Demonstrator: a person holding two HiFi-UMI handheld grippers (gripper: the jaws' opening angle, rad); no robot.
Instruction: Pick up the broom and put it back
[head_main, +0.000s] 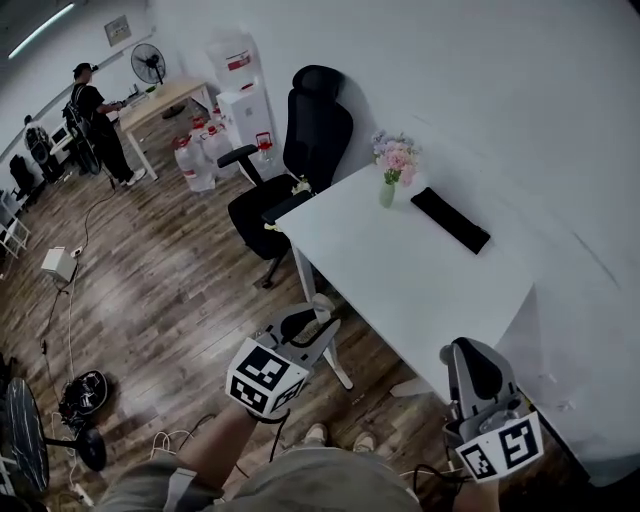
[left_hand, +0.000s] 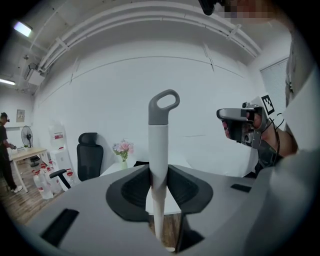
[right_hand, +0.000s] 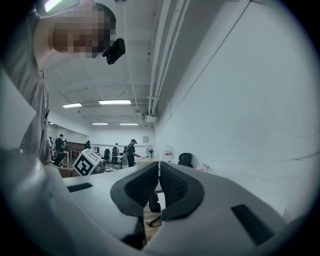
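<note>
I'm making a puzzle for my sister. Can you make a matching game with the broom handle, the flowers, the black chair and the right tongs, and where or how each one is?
Things:
1. broom handle
2. flowers
3. black chair
4. right tongs

Places or states:
A. in a vase on the white table
B. shut, nothing in them
C. gripped in the left tongs
D. on the floor beside the table

Pairs: 1-C, 2-A, 3-D, 4-B

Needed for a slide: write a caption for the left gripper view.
The left gripper clamps the upright white broom handle, its grey loop on top, before a white wall.
</note>
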